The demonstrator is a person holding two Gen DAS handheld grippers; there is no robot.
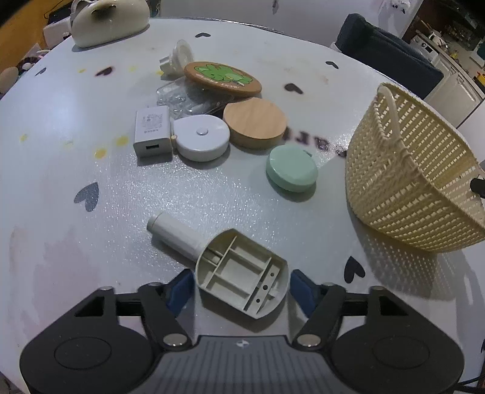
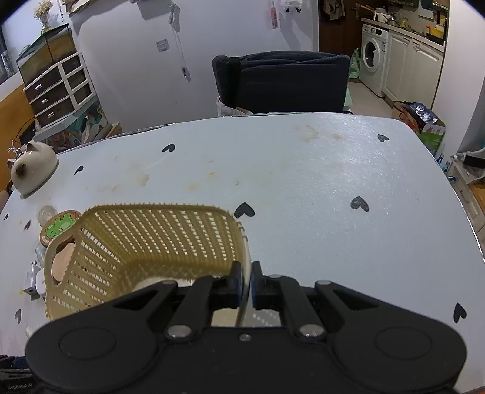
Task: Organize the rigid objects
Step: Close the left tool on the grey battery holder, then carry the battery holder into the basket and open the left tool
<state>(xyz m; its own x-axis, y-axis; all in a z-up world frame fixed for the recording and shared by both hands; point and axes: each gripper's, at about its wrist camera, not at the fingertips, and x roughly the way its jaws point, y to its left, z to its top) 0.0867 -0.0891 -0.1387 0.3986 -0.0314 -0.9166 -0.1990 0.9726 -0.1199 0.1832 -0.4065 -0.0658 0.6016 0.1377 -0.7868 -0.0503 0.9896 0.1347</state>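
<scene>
My left gripper (image 1: pixel 242 288) is open, its fingers on either side of a beige ribbed plastic part (image 1: pixel 241 277) with a white cylindrical handle (image 1: pixel 174 233) lying on the table. Beyond lie a mint round case (image 1: pixel 291 172), a wooden disc (image 1: pixel 255 125), a white round tape case (image 1: pixel 201 137), a white charger (image 1: pixel 151 131), a clear case (image 1: pixel 178 98) and a cork coaster with a green print (image 1: pixel 222 78). My right gripper (image 2: pixel 246 283) is shut on the rim of the yellow woven basket (image 2: pixel 145 242), which also shows tilted in the left wrist view (image 1: pixel 409 175).
A cream cat-shaped ceramic pot (image 1: pixel 109 19) stands at the table's far left corner and also shows in the right wrist view (image 2: pixel 33 169). A dark chair (image 2: pixel 282 81) stands behind the table. A white plug adapter (image 1: pixel 178 57) lies behind the coaster.
</scene>
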